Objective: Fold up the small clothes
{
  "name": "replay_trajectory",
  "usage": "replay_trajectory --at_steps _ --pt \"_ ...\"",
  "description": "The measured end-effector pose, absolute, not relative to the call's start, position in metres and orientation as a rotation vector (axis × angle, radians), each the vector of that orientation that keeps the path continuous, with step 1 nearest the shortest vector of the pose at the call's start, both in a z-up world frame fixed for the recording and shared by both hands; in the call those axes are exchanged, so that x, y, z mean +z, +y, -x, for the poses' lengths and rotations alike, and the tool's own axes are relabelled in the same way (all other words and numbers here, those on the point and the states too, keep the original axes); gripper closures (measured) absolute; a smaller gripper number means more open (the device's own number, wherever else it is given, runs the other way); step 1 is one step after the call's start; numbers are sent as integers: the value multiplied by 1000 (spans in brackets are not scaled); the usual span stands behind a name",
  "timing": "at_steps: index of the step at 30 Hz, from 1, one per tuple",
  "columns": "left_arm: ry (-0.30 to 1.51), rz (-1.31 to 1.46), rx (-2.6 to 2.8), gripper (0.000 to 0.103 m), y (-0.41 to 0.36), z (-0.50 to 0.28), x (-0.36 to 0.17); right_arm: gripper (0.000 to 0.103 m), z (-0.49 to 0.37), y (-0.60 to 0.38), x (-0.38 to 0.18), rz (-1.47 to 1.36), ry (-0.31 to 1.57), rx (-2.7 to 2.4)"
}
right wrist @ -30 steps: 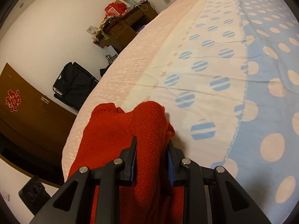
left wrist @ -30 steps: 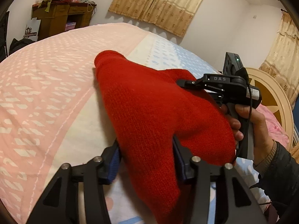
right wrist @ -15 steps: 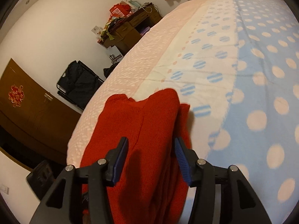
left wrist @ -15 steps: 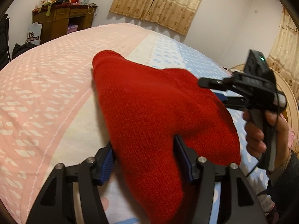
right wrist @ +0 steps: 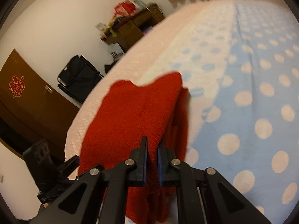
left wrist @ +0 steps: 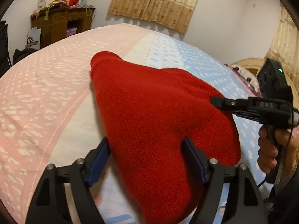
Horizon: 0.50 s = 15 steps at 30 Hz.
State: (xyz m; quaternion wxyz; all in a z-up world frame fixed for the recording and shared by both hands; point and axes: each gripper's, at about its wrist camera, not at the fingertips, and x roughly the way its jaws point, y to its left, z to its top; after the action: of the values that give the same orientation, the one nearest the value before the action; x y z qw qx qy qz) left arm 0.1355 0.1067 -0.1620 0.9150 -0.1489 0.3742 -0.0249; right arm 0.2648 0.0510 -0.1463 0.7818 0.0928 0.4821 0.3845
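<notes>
The right tongs (right wrist: 151,149) have just closed, pinching the red knit garment (left wrist: 158,115); the left tongs (left wrist: 145,156) have just been widening around it, apparently loose, on the bed (left wrist: 46,97).

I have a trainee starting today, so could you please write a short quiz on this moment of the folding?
1. True or false: the right gripper has its jaws shut on the red knit garment.
2. What does the garment lie on?
3. The left gripper jaws are: A) pinched together, B) wide apart with the garment between them.

Key: 1 true; 2 the bedspread; 3 B.
</notes>
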Motion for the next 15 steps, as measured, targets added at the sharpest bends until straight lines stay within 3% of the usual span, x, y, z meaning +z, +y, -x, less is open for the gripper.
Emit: replay_trajectory --at_steps 5,7,8,9,15 --pt "786 318 -50 22 110 -135 -165 90 -264 52 -155 -187 1043 824" --pt "791 306 -34 19 110 -134 -163 73 -263 51 -150 -190 1032 800" --pt "786 305 -30 19 111 -132 -161 56 -260 50 -145 -192 1017 787" --pt "781 306 -33 19 109 -131 -159 51 -257 49 -140 -199 1000 783" --pt "780 300 -27 19 106 -127 -155 51 -225 54 -115 -102 891 790"
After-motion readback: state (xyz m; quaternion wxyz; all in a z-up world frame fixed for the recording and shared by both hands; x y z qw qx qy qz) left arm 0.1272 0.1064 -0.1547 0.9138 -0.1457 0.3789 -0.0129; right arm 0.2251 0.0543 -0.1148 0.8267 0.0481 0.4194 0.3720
